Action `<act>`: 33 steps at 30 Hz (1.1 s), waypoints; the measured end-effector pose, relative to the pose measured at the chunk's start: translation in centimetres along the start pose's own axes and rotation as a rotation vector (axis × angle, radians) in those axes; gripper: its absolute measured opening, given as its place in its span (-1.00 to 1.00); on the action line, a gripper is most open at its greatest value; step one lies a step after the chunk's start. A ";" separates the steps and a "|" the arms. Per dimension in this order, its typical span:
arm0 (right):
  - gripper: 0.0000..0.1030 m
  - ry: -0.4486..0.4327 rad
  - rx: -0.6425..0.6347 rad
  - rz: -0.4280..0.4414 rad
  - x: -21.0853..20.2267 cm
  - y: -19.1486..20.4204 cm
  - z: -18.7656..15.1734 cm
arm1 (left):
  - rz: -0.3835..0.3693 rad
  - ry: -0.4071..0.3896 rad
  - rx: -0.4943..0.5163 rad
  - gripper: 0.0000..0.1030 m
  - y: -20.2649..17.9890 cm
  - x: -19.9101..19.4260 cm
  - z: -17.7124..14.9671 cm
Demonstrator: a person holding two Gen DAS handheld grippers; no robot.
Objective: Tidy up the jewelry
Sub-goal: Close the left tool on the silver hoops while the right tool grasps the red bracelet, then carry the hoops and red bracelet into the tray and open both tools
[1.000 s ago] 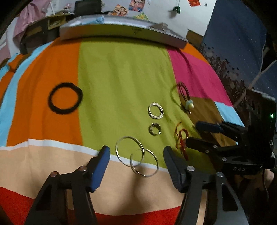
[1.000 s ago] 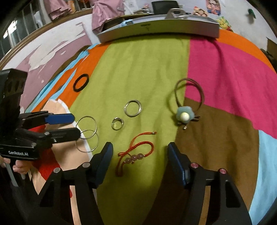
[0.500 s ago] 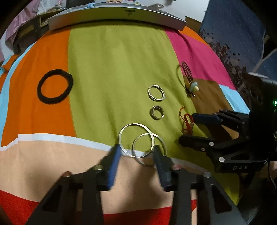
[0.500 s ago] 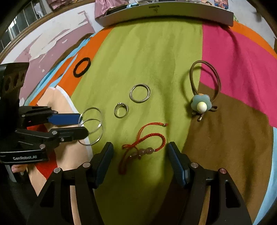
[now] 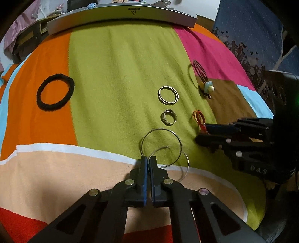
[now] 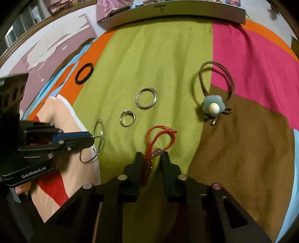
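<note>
Two thin silver hoops (image 5: 161,147) are pinched in the left claw (image 5: 149,160), jaws pressed together on their rims, lifted and tilted off the patchwork blanket (image 5: 115,74) at the green/peach border. Red cord bracelet (image 6: 160,138) lies on green between the right claw (image 6: 151,156) fingers; jaws narrowed around its beaded end, can't tell if gripping yet. Small silver ring (image 5: 169,116) and bigger silver ring (image 5: 168,94) lie just beyond the hoops. Brown hair tie with blue flower (image 6: 214,106) sits right, on the pink/brown patches. Black scrunchie (image 5: 55,92) far left on orange. Grey case (image 5: 121,14) along the far edge.
</note>
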State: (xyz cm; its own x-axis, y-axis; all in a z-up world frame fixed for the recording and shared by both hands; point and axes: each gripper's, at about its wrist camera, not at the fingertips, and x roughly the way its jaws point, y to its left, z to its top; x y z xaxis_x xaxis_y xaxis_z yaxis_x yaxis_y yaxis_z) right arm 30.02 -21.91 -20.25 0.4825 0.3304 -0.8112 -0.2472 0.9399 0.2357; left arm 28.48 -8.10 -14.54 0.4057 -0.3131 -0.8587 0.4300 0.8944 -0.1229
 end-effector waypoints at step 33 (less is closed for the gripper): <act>-0.85 -0.354 -0.153 -0.098 -12.0 -0.5 10.1 | 0.019 -0.292 -0.097 -0.95 2.5 -8.4 9.0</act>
State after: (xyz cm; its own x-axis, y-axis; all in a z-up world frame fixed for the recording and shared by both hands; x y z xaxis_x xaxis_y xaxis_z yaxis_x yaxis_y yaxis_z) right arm 32.84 -25.42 -5.25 0.7632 0.2747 -0.5849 -0.2954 0.9533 0.0623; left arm 33.39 -6.14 -3.17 0.6337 -0.3624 -0.6834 0.3473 0.9227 -0.1673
